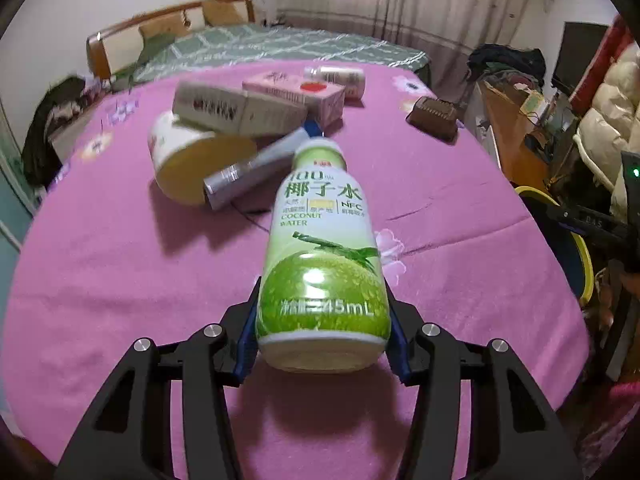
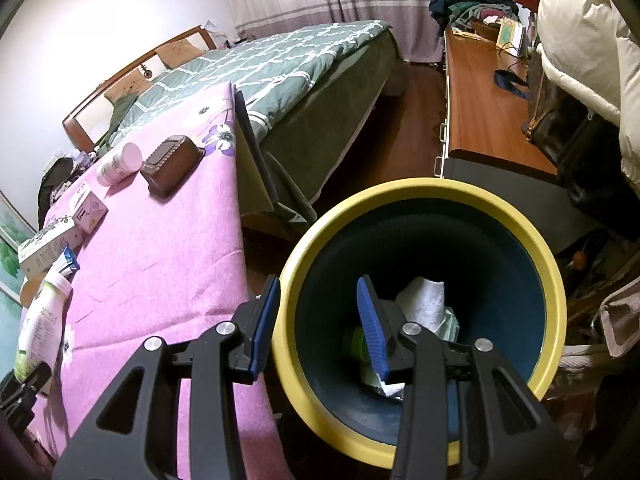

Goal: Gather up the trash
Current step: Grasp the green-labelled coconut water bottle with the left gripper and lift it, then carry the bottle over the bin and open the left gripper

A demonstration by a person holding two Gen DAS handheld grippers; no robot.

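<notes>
The left gripper [image 1: 322, 344] pinches the coconut water bottle [image 1: 320, 256] near its base to lift it off the pink cloth [image 1: 120, 320], while the right gripper [image 2: 318, 328] clamps the yellow rim of the bin [image 2: 420, 192], holding it ready just beside the table.

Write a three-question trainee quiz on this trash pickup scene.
1. True or false: the left tool grips the coconut water bottle near its cap.
2. What does the right tool hold? A) a box B) the bin's rim C) nothing
3. Fill in: the bin has a ____ rim.

Key: 1. false, near its base. 2. B. 3. yellow.
</notes>
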